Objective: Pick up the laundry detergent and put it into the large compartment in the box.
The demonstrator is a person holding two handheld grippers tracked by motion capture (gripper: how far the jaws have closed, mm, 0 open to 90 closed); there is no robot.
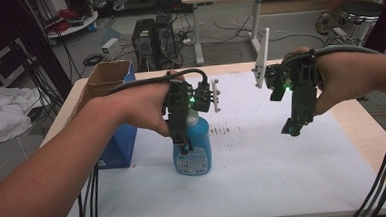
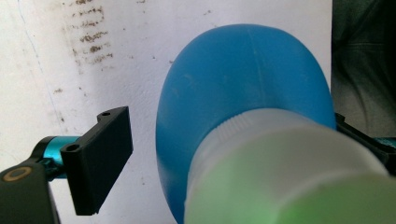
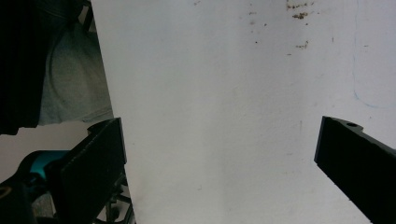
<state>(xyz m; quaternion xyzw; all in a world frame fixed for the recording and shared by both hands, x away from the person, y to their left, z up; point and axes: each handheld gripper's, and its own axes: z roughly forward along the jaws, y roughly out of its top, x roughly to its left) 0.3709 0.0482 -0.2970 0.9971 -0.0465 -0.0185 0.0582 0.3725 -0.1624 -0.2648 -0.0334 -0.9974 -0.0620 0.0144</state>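
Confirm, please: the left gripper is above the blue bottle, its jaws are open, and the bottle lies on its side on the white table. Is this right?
Not quite: the blue bottle stands upright on the white table, as the high view shows. The left gripper is above it, jaws open around its cap.

The left forearm enters the high view from 7 o'clock, and its hand point(image 1: 146, 108) wraps the left gripper point(image 1: 185, 139), which points straight down. In the left gripper view its jaws stand spread wide. The right forearm comes in from 3 o'clock; its hand point(image 1: 337, 81) holds the right gripper point(image 1: 292, 128) tilted down toward 7 o'clock, jaws wide apart.
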